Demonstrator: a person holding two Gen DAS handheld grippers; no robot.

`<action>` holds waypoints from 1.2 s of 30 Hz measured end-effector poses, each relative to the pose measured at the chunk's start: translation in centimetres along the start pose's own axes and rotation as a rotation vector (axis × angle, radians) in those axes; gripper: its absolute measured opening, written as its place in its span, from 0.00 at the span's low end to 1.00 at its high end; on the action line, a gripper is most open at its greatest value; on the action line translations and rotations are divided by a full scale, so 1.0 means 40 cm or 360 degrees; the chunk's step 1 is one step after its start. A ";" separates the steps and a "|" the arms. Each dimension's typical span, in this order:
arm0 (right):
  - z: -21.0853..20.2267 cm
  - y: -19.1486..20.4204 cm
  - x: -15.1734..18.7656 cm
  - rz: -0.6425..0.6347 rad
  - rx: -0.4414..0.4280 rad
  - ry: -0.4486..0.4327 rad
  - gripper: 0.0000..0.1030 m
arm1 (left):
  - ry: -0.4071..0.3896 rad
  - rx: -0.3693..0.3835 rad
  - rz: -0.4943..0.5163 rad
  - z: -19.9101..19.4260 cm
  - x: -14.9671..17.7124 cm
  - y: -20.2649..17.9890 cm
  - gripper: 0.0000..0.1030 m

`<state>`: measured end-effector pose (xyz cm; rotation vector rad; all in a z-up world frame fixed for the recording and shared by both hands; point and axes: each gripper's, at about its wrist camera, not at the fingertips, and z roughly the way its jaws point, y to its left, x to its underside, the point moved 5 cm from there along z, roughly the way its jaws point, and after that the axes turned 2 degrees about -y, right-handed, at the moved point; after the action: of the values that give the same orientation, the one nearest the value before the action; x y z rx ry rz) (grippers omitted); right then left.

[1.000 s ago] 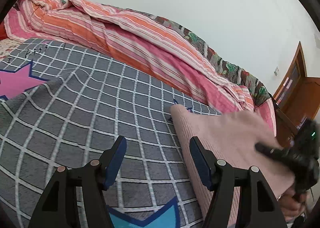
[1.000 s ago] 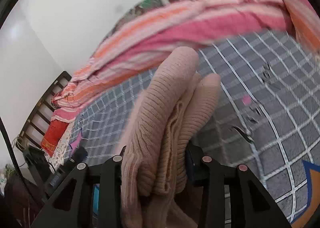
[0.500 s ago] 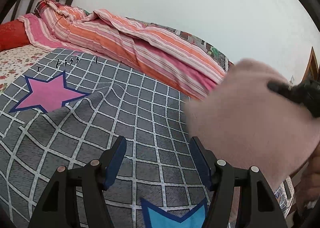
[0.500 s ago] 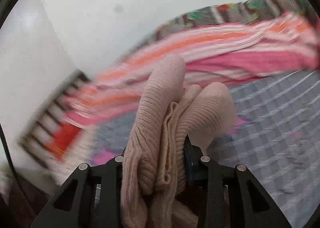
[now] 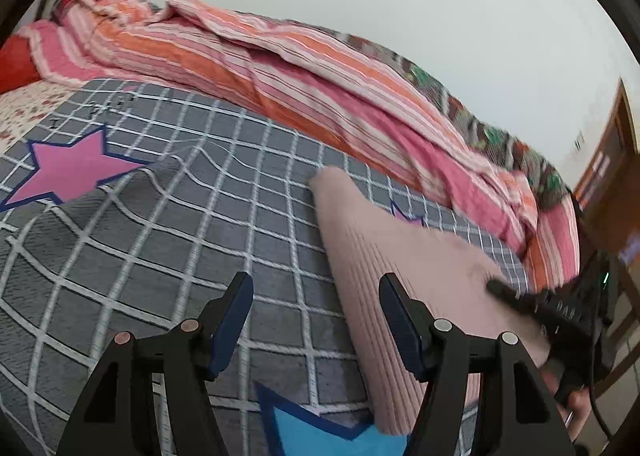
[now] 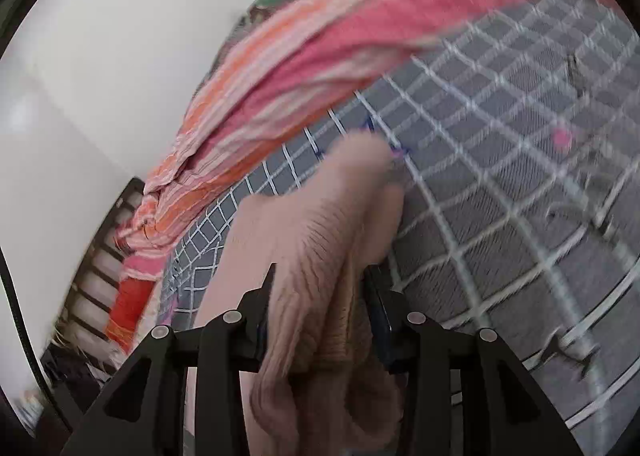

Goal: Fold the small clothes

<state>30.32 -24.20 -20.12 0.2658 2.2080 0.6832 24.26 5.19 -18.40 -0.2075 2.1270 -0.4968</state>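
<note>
Nearest you, your right gripper (image 6: 320,296) has a thick bunch of the pink ribbed knit garment (image 6: 316,223) wedged between its fingers, several layers deep, and its jaws are easing apart at this moment with the wool still filling the gap and touching both pads; your left gripper (image 5: 316,320) stands about half open over the grey checked blanket (image 5: 168,223) with nothing between its fingers, the garment's long ribbed edge lying just beside its right finger. The garment lies draped on the blanket, from the blue star patch (image 5: 320,432) at the near edge out towards the small pink star half hidden under its far corner. Expect it to handle as light, soft and floppy: the ribbing will stretch and sag rather than hold a line, it will not slip much on the fuzzy blanket, and nothing about it is fragile, so a firm pinch is safe. You would do best to take it at an edge or corner, one layer or a clean folded edge at a time, since a fat bunch like the one in your right gripper spills out unevenly when let go. Further off lies the large pink star (image 5: 76,167), then the striped pink and orange quilt (image 5: 280,67) heaped along the wall, with a wooden door (image 5: 608,175) at the far right
</note>
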 end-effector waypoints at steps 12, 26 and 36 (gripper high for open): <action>0.011 0.028 0.009 -0.0516 0.0255 -0.0032 0.40 | 0.0164 0.0322 0.0528 -0.047 0.129 -0.124 0.61; 0.021 0.022 0.006 -0.0422 0.0148 0.0026 0.34 | 0.0143 0.0211 0.0581 -0.037 0.121 -0.089 0.14; -0.033 0.008 -0.004 -0.0344 0.0032 0.0064 0.37 | -0.0001 0.0361 0.0599 -0.141 0.117 -0.117 0.50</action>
<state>29.45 -24.53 -19.14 0.0225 2.2415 0.5518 16.78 0.96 -17.09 0.3158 2.0257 -0.5063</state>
